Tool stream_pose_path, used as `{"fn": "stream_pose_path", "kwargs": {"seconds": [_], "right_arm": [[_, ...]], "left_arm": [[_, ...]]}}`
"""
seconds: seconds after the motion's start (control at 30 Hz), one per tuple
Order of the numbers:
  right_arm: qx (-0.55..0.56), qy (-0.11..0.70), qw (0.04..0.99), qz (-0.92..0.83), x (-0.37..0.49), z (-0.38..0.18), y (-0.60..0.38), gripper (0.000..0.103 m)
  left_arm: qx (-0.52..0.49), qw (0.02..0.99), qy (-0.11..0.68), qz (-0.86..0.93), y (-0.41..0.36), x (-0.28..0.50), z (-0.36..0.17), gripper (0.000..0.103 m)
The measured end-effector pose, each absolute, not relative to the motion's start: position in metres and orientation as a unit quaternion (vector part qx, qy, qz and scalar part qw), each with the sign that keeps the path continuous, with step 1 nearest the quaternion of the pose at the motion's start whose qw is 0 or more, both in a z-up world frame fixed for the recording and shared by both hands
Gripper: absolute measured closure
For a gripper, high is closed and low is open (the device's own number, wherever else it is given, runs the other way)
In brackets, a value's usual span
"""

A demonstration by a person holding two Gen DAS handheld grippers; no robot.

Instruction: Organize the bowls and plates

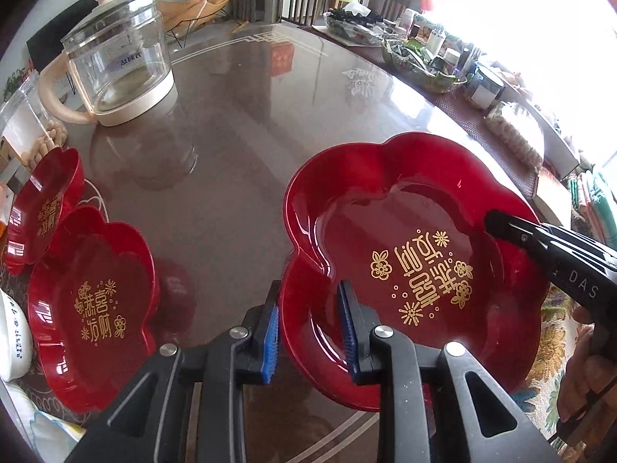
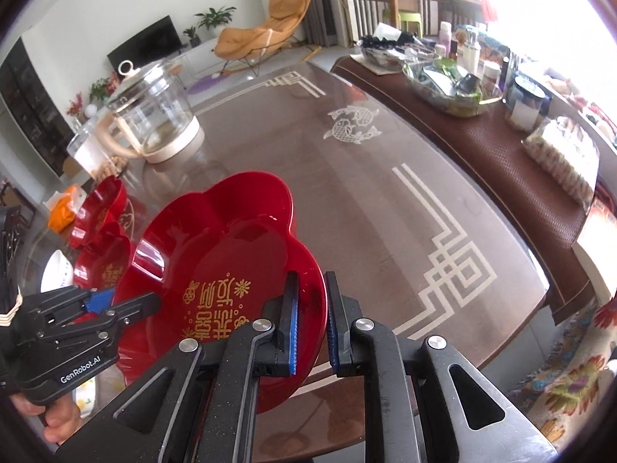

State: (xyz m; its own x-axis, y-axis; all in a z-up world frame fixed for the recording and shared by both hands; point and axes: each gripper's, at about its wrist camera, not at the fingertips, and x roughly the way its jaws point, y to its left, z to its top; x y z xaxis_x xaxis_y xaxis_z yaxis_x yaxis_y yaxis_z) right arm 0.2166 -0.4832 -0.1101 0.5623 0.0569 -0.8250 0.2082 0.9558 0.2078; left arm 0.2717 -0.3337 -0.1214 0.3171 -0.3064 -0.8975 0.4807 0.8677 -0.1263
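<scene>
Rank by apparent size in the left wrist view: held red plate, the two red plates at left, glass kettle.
1. Held red plate, nearest the camera, so inflated.
2. Nearer left red plate.
3. Glass kettle, looks about as big as that plate; unsure.
4. Far left red plate, partly covered.

White bowl (image 1: 13,341) cut by left edge; small dishes (image 2: 101,214) partly hidden behind big plate (image 2: 216,254).

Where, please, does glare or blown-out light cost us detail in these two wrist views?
Left wrist view: window light whitens the upper right corner, and the glossy brown glass-topped table mirrors the clear glass kettle. Right wrist view: the upper right edge again burns out, with small highlights on the red flower-shaped plastic plate.
</scene>
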Motion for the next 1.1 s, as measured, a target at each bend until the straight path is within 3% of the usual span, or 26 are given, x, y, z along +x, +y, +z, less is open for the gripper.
{"fn": "stream_pose_path", "kwargs": {"seconds": [0.27, 0.33, 0.37, 0.4, 0.57, 0.7, 0.83, 0.97, 1.1], "right_arm": [[0.187, 0.491, 0.850, -0.047, 0.216, -0.163, -0.499, 0.083], [0.194, 0.495, 0.846, -0.048, 0.213, -0.167, -0.499, 0.063], [0.196, 0.491, 0.848, -0.048, 0.211, -0.166, -0.500, 0.046], [0.194, 0.486, 0.851, -0.052, 0.208, -0.162, -0.501, 0.042], [0.185, 0.456, 0.866, -0.082, 0.187, -0.119, -0.500, 0.042], [0.137, 0.432, 0.884, -0.112, 0.162, -0.057, -0.469, 0.039], [0.102, 0.384, 0.912, -0.100, 0.131, -0.001, -0.403, 0.033], [0.061, 0.318, 0.942, -0.090, 0.093, 0.028, -0.325, 0.029], [0.061, 0.308, 0.946, -0.084, 0.065, 0.015, -0.269, 0.023]], "left_arm": [[0.108, 0.799, 0.547, -0.227, -0.342, 0.266, -0.153, 0.074], [0.108, 0.796, 0.553, -0.222, -0.341, 0.266, -0.153, 0.067], [0.104, 0.798, 0.553, -0.218, -0.337, 0.266, -0.151, 0.064], [0.098, 0.803, 0.549, -0.213, -0.333, 0.267, -0.148, 0.059], [0.056, 0.844, 0.497, -0.194, -0.287, 0.259, -0.091, 0.042], [0.030, 0.891, 0.416, -0.177, -0.231, 0.225, -0.024, 0.016], [0.034, 0.932, 0.333, -0.136, -0.168, 0.172, 0.022, 0.001], [0.040, 0.949, 0.302, -0.079, -0.111, 0.124, 0.030, 0.000], [0.045, 0.943, 0.324, -0.055, -0.064, 0.095, 0.017, 0.000]]}}
